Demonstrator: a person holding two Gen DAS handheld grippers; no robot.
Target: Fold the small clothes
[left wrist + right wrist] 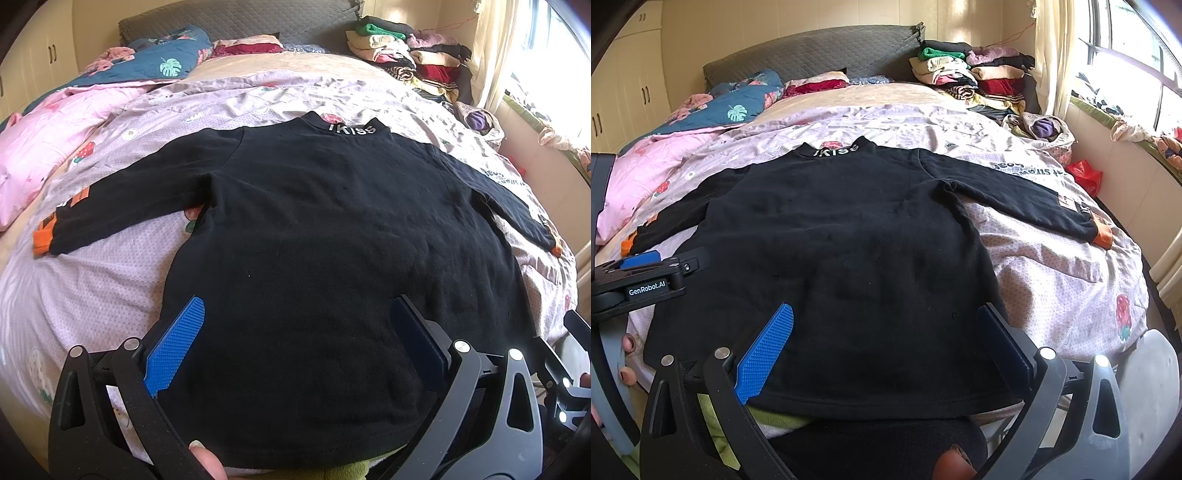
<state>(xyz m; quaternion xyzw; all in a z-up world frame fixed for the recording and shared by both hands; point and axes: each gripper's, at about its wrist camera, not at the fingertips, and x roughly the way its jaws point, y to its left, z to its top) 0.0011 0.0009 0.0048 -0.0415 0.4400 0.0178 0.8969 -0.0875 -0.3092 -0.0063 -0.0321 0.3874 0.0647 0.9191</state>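
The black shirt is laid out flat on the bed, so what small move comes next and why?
Probably fold a sleeve across the black shirt: it lies flat with both sleeves spread out, and both grippers hang over the hem, jaws open, holding nothing.

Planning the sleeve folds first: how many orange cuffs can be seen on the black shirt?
2. One orange cuff ends the sleeve lying out to the left on the bedspread; the other orange cuff ends the sleeve stretched to the right. Both sleeves of the black shirt lie spread flat.
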